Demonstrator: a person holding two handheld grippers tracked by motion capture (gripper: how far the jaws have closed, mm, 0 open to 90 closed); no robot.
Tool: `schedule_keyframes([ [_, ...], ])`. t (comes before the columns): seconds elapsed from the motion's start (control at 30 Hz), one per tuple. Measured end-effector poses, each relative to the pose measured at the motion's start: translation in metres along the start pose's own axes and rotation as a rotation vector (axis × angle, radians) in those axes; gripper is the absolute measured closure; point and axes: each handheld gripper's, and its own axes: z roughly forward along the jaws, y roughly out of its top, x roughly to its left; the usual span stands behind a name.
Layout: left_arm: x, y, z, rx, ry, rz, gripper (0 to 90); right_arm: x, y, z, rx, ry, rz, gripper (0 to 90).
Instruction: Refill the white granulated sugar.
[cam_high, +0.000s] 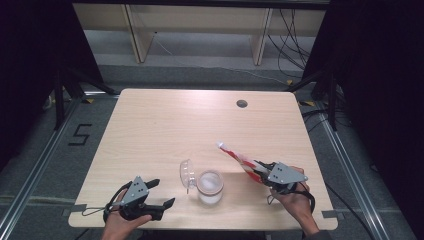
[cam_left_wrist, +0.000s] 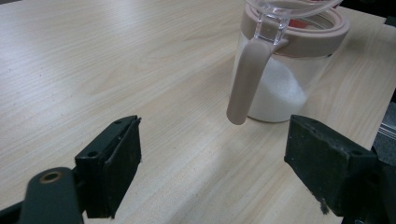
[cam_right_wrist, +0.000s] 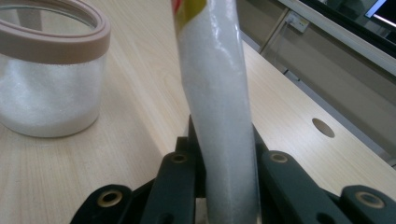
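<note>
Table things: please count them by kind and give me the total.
Clear sugar jar with open flip lid: 1
Long sugar sachet, held in the right tongs: 1
Hand-held tongs, left and right: 2
Total: 4

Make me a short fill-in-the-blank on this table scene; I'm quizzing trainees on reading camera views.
1. The right tool is shut on a long ____ of white grains.
2. The jar has its lid flipped ____.
3. The left tool has its jaws ____, with nothing between them.

Missing words: packet; open; open
</note>
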Motion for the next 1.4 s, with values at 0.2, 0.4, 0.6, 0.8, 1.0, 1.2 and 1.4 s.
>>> schedule_keyframes([
  [0.2, 0.000, 0.000, 0.001, -0.002, -0.005, -0.001, 18.0, -0.004, -0.003, -0.006, -0.003, -0.025, 0.016, 80.6],
  [0.4, 0.000, 0.000, 0.001, 0.000, -0.004, 0.000, 18.0, -0.005, -0.006, -0.011, -0.001, -0.038, 0.046, 80.4],
  [0.6, 0.000, 0.000, 0.002, -0.009, -0.010, -0.005, 18.0, -0.006, -0.010, -0.018, 0.009, -0.047, 0.095, 79.9],
  [0.8, -0.001, 0.000, 0.002, -0.006, -0.006, -0.003, 18.0, -0.007, -0.014, -0.023, 0.007, -0.040, 0.138, 79.6],
  [1.0, 0.000, 0.000, 0.002, -0.002, -0.007, -0.006, 18.0, -0.008, -0.020, -0.029, -0.002, -0.057, 0.164, 79.3],
  [1.2, 0.000, 0.000, 0.002, -0.006, -0.009, -0.007, 18.0, -0.008, -0.023, -0.033, -0.013, -0.071, 0.168, 78.7],
  [1.4, 0.000, 0.000, 0.003, -0.006, -0.010, -0.008, 18.0, -0.008, -0.029, -0.039, -0.018, -0.073, 0.225, 77.9],
])
